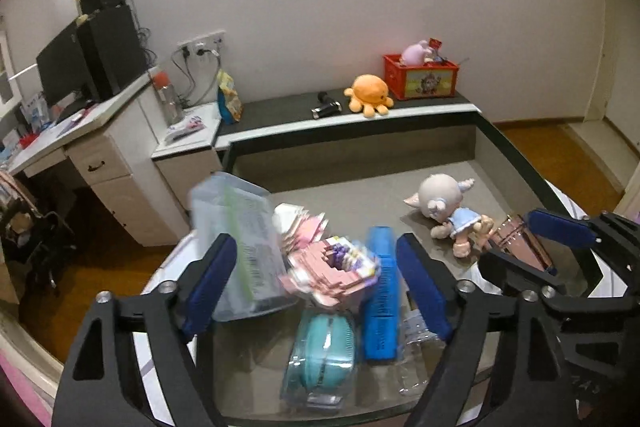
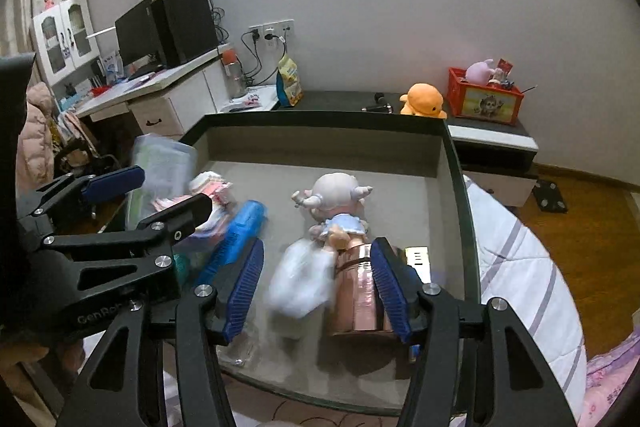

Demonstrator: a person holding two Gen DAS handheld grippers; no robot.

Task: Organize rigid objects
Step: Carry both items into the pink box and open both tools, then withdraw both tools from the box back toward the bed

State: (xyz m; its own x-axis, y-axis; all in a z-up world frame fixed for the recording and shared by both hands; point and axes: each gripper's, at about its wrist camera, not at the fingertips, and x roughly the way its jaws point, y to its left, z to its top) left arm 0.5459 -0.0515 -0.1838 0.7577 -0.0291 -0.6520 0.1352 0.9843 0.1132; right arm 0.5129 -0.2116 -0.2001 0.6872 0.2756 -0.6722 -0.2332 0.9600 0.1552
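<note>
A glass-topped table [image 1: 352, 203] holds a pile: a clear plastic box [image 1: 240, 247], pink card packs [image 1: 332, 267], a blue box [image 1: 382, 291], a teal packaged item [image 1: 324, 351] and a doll [image 1: 444, 211]. My left gripper [image 1: 320, 287] is open above the pile, empty. My right gripper [image 2: 318, 287] is open around a copper-coloured tin [image 2: 360, 299] and a blurred white bag [image 2: 300, 283]; whether the pads touch them I cannot tell. The right gripper also shows in the left wrist view [image 1: 536, 247], and the left gripper in the right wrist view [image 2: 152, 195].
A low ledge [image 1: 280, 111] at the wall carries an orange octopus plush [image 1: 370, 93], a red crate [image 1: 420, 77] of toys and a small black object [image 1: 326, 105]. A white desk [image 1: 104, 143] with a monitor stands left. A bed [image 2: 520, 279] lies right.
</note>
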